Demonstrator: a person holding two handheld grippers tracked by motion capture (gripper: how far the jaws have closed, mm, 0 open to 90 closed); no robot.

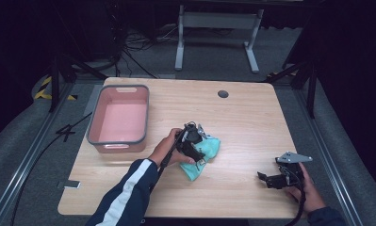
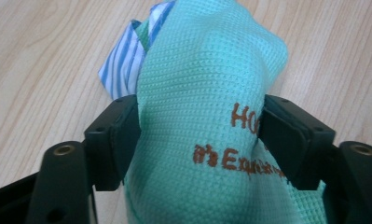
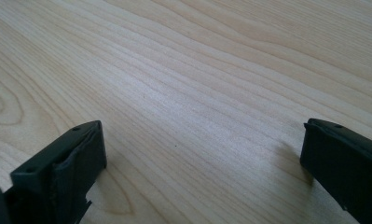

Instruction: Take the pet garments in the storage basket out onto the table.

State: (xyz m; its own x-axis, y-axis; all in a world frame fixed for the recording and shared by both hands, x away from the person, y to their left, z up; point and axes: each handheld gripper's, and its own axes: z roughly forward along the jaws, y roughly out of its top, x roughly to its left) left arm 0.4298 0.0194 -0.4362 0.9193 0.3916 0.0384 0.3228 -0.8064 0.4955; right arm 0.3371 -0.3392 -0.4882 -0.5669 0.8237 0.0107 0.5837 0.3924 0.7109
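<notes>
A mint-green cloth [image 1: 212, 149] with orange lettering lies bunched near the middle of the wooden table [image 1: 251, 117]. In the left gripper view the cloth [image 2: 207, 70] has a blue-striped piece tucked under its far edge. My left gripper [image 1: 199, 143] sits over it. Its jaws [image 2: 200, 116] stand apart with the cloth bulging between them, brushing both pads but not pinched flat. My right gripper [image 1: 265, 179] rests at the near right of the table. Its jaws [image 3: 202, 140] are wide apart, with bare wood between them.
A pink basin with a grey rim [image 1: 95, 117] stands at the left of the table. A dark round grommet [image 1: 223, 93] is set in the tabletop near the far edge. Beyond the table stands a white desk frame [image 1: 217, 21].
</notes>
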